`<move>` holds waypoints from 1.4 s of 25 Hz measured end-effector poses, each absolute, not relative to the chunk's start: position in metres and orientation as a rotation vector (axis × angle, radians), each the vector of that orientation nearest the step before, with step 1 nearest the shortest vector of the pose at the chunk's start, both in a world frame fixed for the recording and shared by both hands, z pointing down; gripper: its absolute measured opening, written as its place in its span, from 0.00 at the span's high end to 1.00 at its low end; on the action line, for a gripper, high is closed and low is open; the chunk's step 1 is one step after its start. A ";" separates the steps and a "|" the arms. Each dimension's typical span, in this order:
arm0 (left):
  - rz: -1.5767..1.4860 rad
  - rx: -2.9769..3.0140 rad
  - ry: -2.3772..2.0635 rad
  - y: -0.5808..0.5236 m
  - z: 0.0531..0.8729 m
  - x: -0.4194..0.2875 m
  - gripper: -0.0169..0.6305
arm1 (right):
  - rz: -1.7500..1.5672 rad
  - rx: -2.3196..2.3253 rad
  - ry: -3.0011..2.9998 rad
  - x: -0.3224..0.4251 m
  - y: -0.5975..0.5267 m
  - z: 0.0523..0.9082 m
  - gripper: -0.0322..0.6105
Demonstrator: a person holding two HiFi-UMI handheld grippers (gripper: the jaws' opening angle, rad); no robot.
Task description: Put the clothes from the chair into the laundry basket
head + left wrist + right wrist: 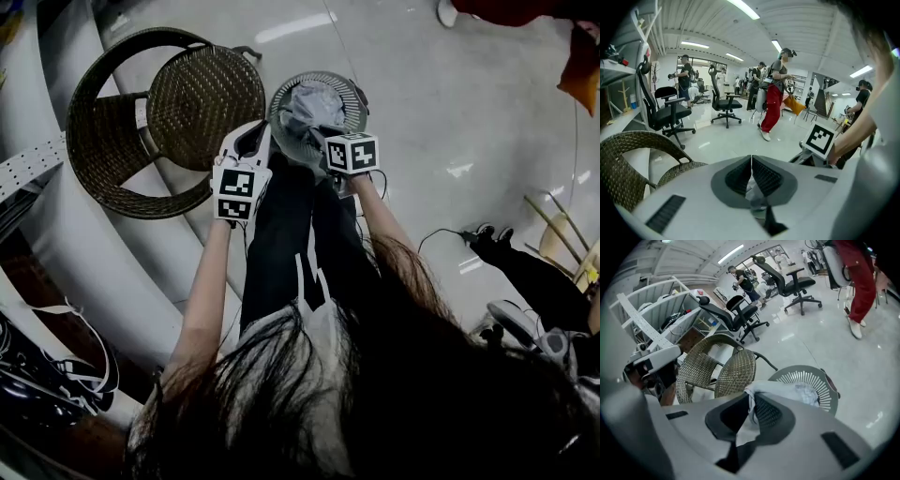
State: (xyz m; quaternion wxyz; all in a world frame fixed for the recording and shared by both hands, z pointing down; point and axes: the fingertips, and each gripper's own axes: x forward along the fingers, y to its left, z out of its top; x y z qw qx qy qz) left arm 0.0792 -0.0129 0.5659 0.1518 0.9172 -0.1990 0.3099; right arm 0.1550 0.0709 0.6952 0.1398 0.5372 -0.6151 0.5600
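Two jaw pairs are closed, each clamped on the same grey garment (314,105). The left gripper (751,174) pinches a fold of the fabric between its ribbed pads, with a crumpled end showing below them. The right gripper (752,416) holds another edge, and the cloth runs from its pads forward and down toward the laundry basket (349,86). In the head view both grippers point downward, side by side and close together, at the near rim of the basket. The garment lies bunched over the basket's opening, inside the slatted grey rim. Whether it rests on the bottom cannot be told. The basket stands on a glossy pale floor (441,103). The wicker chair (202,98) stands just to the left of the basket, and its woven seat is bare. Black office chairs (665,110) stand farther back in the room, well apart from the basket.
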 end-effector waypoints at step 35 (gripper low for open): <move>0.885 2.581 -0.551 -0.010 0.592 0.060 0.95 | 1.485 1.700 -1.755 0.157 0.057 0.697 0.61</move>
